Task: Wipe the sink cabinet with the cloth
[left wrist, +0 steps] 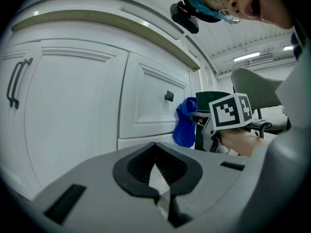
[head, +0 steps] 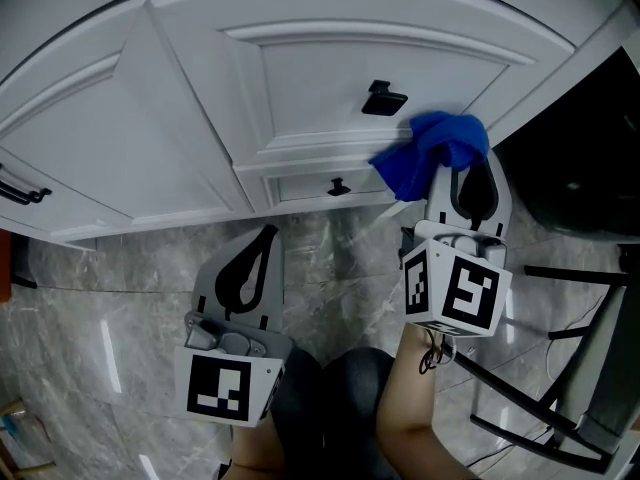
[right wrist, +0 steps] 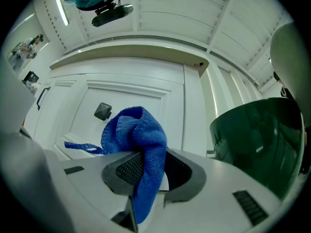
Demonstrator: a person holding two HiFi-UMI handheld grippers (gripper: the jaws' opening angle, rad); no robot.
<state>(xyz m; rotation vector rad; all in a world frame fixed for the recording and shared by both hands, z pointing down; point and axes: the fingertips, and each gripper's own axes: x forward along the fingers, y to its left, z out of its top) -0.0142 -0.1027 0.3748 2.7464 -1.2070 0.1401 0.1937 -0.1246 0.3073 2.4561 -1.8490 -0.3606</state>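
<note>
Blue cloth (head: 432, 153) sits pinched between the jaws of my right gripper (head: 452, 180), bunched against the white sink cabinet (head: 300, 78) just beside its black knob (head: 383, 99). My left gripper (head: 262, 240) hangs over the marble floor (head: 120, 298), jaws pressed together on nothing.

The left gripper (head: 262, 243) points forward, its jaws closed together with nothing between them. The right gripper (head: 468, 173) reaches farther ahead, its jaws clamped on a blue cloth (head: 432, 153). The bare right forearm (head: 412, 408) extends behind it.
</note>
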